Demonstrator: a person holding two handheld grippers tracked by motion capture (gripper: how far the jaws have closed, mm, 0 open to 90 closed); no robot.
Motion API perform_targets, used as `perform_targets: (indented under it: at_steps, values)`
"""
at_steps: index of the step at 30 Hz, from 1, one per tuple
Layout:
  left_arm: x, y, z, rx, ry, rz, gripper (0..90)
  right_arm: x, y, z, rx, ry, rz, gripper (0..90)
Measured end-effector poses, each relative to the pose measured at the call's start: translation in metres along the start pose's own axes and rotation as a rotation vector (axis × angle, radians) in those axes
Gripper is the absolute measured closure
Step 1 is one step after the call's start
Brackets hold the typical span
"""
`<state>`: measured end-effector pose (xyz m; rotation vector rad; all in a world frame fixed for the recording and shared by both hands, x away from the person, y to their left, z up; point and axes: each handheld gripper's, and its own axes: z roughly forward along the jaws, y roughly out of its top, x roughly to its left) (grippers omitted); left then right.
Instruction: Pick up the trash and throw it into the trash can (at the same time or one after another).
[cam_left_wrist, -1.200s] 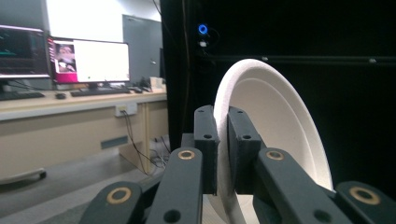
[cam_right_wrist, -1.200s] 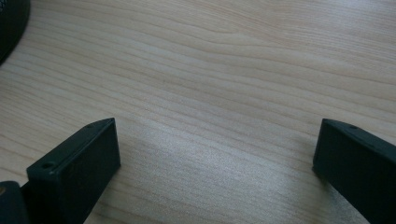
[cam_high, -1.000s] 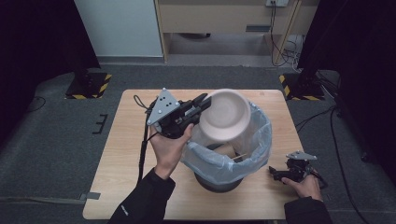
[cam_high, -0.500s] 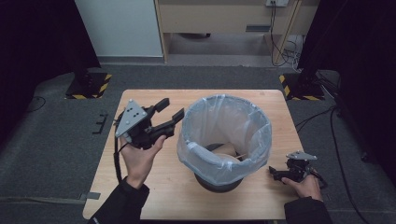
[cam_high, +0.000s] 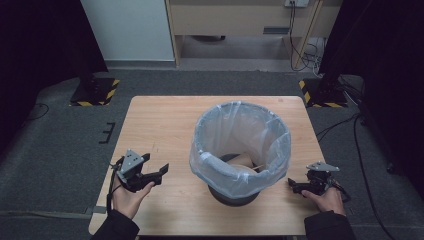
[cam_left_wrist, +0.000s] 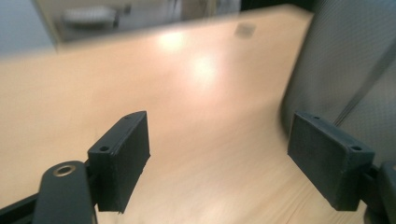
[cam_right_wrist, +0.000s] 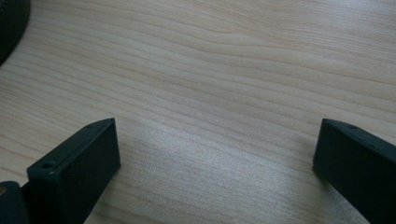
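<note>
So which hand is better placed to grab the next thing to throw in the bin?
Probably neither. Both the left tongs and the right tongs are open and empty beside the bin, with nothing else lying on the table to grab.

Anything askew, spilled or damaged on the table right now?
Nothing stands out. The bin stands upright with its liner folded over the rim, and the tan items lie inside it. Nothing is spilled on the table.
</note>
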<state>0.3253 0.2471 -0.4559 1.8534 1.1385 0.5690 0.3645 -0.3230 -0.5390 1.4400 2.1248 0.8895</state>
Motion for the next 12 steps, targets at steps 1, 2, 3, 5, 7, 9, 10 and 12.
perform_targets:
  at_steps: [1,2,3,5,7,9,10,12]
  values:
    - [0.005,-0.006,0.004,0.046,0.009,-0.013,19.7,0.000,0.000,0.000,0.000,0.000,0.001,0.8]
    - [0.008,-0.011,0.008,0.084,0.010,-0.030,19.7,0.000,0.000,0.000,0.000,0.000,0.001,0.8]
    - [0.011,-0.014,0.010,0.108,0.018,-0.039,19.5,0.000,0.000,0.000,0.000,0.000,0.001,0.8]
    - [0.018,-0.023,0.016,0.154,0.044,-0.033,18.6,0.000,0.000,0.000,0.000,0.000,0.001,0.8]
    - [0.023,-0.028,0.019,0.183,0.054,-0.044,18.6,0.000,0.000,0.000,0.000,0.000,0.001,0.8]
    - [0.027,-0.032,0.021,0.208,0.073,-0.037,18.5,0.000,0.000,0.000,0.000,0.000,0.001,0.8]
    - [0.028,-0.033,0.023,0.224,0.079,-0.039,18.4,0.000,0.000,0.000,-0.001,-0.001,0.000,0.8]
    - [0.029,-0.036,0.025,0.247,0.085,-0.036,18.0,0.000,0.000,0.000,0.000,0.000,0.000,0.8]
